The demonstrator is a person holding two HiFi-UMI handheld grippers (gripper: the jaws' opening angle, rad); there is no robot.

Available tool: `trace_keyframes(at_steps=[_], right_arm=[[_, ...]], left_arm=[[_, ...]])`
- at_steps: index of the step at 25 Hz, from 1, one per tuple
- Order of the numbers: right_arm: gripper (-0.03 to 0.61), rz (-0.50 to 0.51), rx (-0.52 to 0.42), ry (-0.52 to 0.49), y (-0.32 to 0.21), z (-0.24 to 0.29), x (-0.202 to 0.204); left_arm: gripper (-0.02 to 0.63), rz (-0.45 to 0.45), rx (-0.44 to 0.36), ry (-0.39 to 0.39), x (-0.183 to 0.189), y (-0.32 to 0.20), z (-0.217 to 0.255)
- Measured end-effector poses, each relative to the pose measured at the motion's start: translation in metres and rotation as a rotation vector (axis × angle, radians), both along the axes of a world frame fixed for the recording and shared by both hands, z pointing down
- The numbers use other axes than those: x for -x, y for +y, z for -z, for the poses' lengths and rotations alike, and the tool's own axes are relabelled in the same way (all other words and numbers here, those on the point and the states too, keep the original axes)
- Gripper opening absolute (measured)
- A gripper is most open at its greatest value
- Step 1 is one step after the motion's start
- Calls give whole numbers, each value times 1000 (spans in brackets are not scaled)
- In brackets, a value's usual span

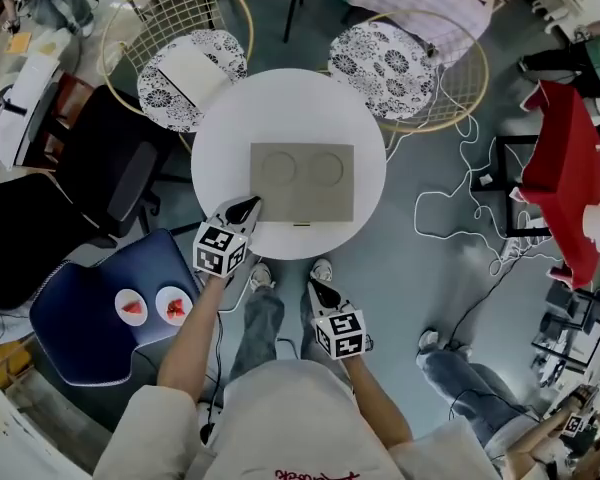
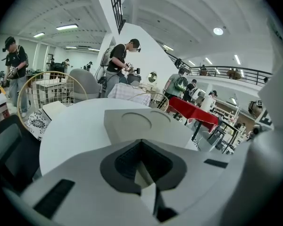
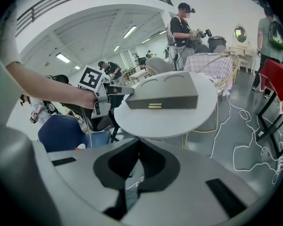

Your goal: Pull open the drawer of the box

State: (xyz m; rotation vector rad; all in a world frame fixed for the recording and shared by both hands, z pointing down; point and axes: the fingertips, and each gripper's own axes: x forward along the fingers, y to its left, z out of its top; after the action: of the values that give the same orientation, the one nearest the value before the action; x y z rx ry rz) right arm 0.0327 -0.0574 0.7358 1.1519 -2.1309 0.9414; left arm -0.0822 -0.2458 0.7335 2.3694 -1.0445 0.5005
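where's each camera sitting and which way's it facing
Head view: head-mounted, facing down at the flat grey box on the round white table; arms, legs, left tongs, right tongs show.
Left gripper view: on left tongs, facing across the box top; shut jaws show.
Right gripper view: on right tongs, facing the box's drawer front; shut jaws show.
Shared: head view and right gripper view show left tongs at the box.

Lies flat at centre frame in the head view on a round white table: a low rectangular grey-beige box, long side towards the bottom edge. Carries two shallow round recesses side by side in its top. Shows the drawer shut flush, with a small pale-gold handle at mid-front.
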Motion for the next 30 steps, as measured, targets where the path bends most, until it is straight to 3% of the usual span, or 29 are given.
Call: trace_keyframes(at_steps=[3,5,7,12,15,18,21,27,28,29,30], right_arm=[[15,-18,10,-21,-3,-2,2],[15,-80,38,-100,-8,-1,4],[15,-223,90,-262,-16,2,3],[15,-751,269,-813,-38,-3,-16],[15,-930,340,-1055,-46,-8,-20],[15,-1051,407,-1225,-48,-21,-18],[15,-1086,417,-1237,-53,-28,-12],[18,-965,382,-1140,-69,-30,4],[41,-958,375,-1143,-73,-30,6],[110,-952,366,-1148,-77,-29,6],[121,-948,354,-1151,-81,-28,6]], left_arm=[[12,8,-9,9,0,0,0],[11,3,-13,5,0,0,1],[11,-3,-17,0,0,1,1],[11,-11,-20,-10,0,2,-1],[11,-9,-20,-8,0,2,0],[11,-9,-20,-3,0,3,0],[11,-15,-17,0,0,4,-1],[11,-30,-11,2,-2,6,-1],[12,-34,-9,5,-2,7,-1],[12,-39,-9,8,-2,8,-1],[11,-43,-9,10,-2,8,-1]])
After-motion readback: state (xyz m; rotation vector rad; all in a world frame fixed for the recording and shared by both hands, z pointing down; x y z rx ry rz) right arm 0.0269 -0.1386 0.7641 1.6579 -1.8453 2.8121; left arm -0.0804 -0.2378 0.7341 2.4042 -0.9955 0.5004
